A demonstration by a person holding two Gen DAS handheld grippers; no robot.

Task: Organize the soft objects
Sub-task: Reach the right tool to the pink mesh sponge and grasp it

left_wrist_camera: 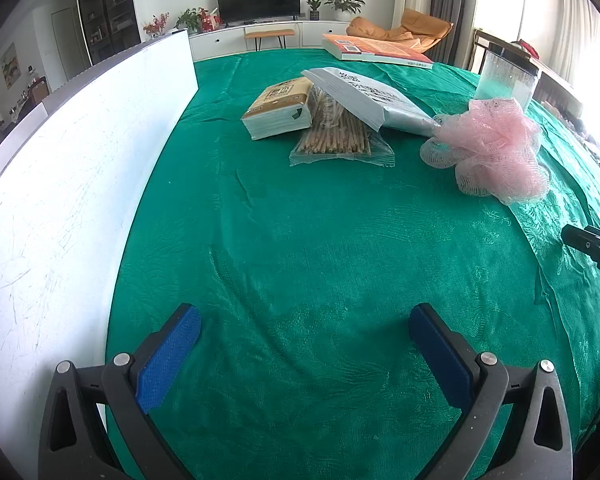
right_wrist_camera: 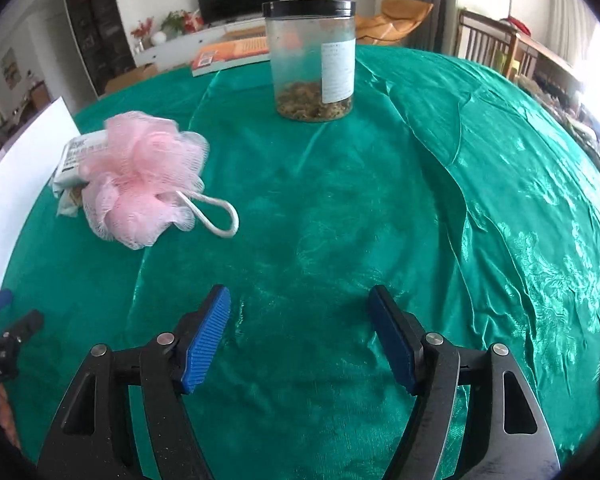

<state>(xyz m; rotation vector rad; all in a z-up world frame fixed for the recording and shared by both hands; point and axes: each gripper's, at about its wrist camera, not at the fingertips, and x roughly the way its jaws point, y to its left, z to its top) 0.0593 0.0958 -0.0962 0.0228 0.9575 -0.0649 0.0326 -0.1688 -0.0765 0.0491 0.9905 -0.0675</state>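
Note:
A pink mesh bath pouf (left_wrist_camera: pixel 490 148) lies on the green tablecloth (left_wrist_camera: pixel 300 240), right of centre; in the right wrist view the pouf (right_wrist_camera: pixel 140 178) lies at the left with a white cord loop (right_wrist_camera: pixel 220 216). A tissue pack (left_wrist_camera: pixel 278 110), a clear bag of sticks (left_wrist_camera: pixel 340 136) and a white-grey soft packet (left_wrist_camera: pixel 372 100) lie piled at mid table. My left gripper (left_wrist_camera: pixel 304 320) is open and empty above bare cloth. My right gripper (right_wrist_camera: pixel 300 300) is open and empty, well short of the pouf.
A white board (left_wrist_camera: pixel 60 200) stands along the table's left side. A clear jar with a black lid (right_wrist_camera: pixel 312 64) stands behind the pouf. An orange book (left_wrist_camera: pixel 376 50) lies at the far edge. The right gripper's tip (left_wrist_camera: pixel 592 244) shows at the left view's right edge.

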